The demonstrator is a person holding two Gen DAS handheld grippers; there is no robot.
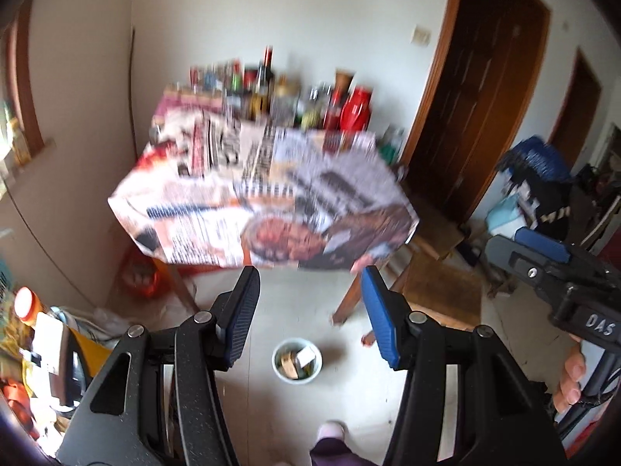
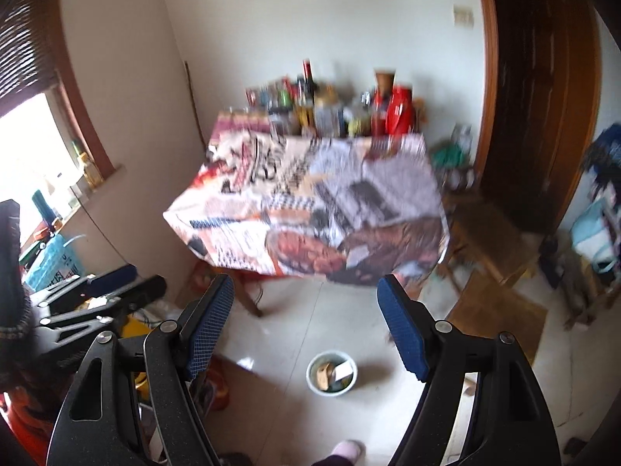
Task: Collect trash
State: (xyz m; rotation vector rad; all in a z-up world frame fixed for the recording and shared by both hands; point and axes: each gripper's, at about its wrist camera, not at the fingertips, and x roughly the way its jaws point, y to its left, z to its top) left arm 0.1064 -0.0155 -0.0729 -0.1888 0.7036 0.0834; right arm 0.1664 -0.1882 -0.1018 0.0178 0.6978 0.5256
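Observation:
A small white bin [image 1: 299,379] [image 2: 330,392] stands on the pale floor tiles in front of the table, with scraps of paper and card [image 1: 289,361] inside. My left gripper [image 1: 309,275] hangs high above it, open, with nothing between its blue pads. My right gripper [image 2: 306,281] is also high over the floor, open wider and empty. Each wrist view shows the other gripper at its edge: the right gripper [image 1: 543,256] on the right, the left gripper [image 2: 101,287] on the left.
A table under a printed cloth [image 1: 264,194] [image 2: 310,202] carries several bottles and jars [image 1: 271,93] along its back edge. A wooden stool [image 1: 438,291] stands to its right before a dark door. Clutter lines the left wall. A slippered foot [image 2: 347,450] shows below.

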